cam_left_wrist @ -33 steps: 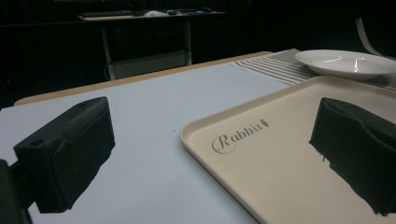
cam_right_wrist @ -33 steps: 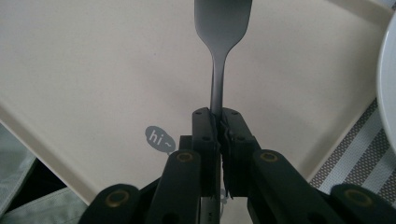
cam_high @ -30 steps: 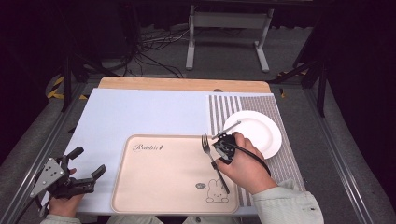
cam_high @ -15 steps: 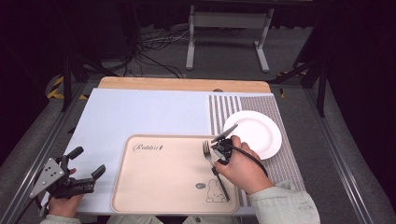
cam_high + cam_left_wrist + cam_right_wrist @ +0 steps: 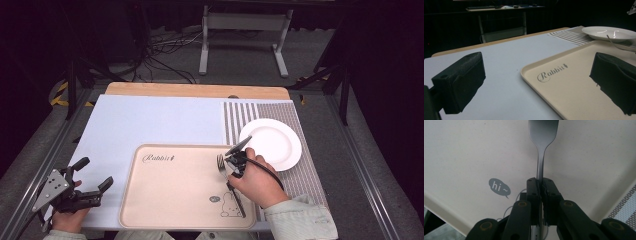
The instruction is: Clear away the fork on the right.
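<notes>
Fork point(image 5: 541, 157) lowered onto tray point(image 5: 170, 200), lettered "Rabbit", "hi~"

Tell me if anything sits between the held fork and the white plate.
Nothing visible does. The right gripper is shut on the fork over the tray, and the plate beside it lies bare on the striped mat.
</notes>
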A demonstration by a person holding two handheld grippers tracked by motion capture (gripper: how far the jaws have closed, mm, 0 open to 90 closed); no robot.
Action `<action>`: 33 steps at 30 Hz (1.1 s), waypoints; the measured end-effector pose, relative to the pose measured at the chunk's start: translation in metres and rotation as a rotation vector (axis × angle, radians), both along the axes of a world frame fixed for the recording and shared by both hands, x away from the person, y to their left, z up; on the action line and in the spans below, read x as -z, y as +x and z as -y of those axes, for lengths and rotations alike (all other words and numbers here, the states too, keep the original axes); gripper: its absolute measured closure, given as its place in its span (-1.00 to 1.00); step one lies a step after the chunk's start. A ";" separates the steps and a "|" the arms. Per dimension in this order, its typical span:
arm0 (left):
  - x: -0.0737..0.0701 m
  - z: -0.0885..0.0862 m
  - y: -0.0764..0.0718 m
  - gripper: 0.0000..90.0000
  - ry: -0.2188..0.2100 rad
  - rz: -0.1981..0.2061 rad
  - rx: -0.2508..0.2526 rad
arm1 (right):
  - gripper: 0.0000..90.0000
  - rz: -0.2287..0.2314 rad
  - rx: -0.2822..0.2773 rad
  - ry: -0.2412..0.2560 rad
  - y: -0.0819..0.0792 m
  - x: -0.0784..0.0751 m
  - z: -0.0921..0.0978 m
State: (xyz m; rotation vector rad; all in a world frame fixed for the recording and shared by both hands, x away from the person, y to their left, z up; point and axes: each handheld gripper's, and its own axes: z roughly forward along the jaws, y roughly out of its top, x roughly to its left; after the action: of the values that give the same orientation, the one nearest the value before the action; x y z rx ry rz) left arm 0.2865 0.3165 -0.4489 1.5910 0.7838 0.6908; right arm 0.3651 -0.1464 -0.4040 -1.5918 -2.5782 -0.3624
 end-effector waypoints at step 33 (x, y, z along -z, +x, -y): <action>0.000 0.000 0.000 -0.99 -0.002 0.003 -0.003 | -0.27 0.385 -0.361 0.119 -0.001 -0.002 0.002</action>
State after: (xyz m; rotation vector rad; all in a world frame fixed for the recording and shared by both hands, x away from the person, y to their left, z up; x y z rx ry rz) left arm 0.2864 0.3170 -0.4486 1.5867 0.7849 0.6947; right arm 0.3640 -0.1483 -0.4019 -1.0707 -2.9777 -0.8361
